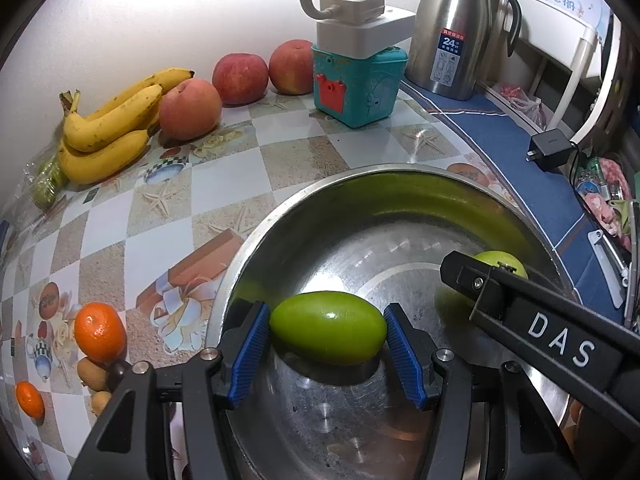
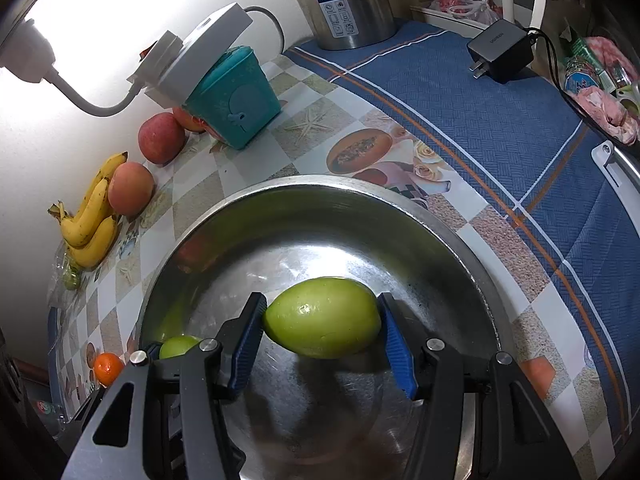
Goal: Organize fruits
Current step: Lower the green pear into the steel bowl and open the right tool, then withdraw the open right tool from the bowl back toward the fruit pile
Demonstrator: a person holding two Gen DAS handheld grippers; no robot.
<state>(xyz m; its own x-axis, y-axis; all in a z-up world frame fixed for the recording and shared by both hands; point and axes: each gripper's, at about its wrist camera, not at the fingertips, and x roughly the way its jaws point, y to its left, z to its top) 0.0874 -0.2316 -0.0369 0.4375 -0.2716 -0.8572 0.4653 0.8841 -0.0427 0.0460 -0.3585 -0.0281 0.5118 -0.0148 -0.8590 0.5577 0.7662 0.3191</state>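
Both grippers are working over the steel bowl [image 1: 256,240] at once here. The left gripper [image 1: 327,330] is holding a green fruit [image 1: 328,328] end to end between its blue fingers [image 1: 252,344], just above the bowl's bottom. The right gripper [image 2: 322,326] is doing the same with a second green fruit [image 2: 322,324], fingers [image 2: 394,344] closed on both tips, poised over the middle of the bowl.

This looks like the drop-off step: two fruits arriving in the bowl together. The next move is calling for a gentle lowering and an easy opening of the fingers, since those rounded fruits are likely to roll on the polished steel, and the two grippers are crowding each other.

Plenty is waiting on the desk [image 1: 280,152]: bananas [image 1: 112,120] and three apples [image 1: 240,78] lining the white wall, two tangerines [image 1: 100,332] beside some small brown fruits [image 1: 92,372] at the near left. The desk is wearing a checkered, printed cover, with a blue cloth [image 2: 500,120] running along the right. A teal box [image 1: 356,88] is carrying a white power strip [image 1: 360,24], a steel thermos [image 1: 452,32] is standing behind, and a black charger [image 2: 502,50] is lying on the cloth.
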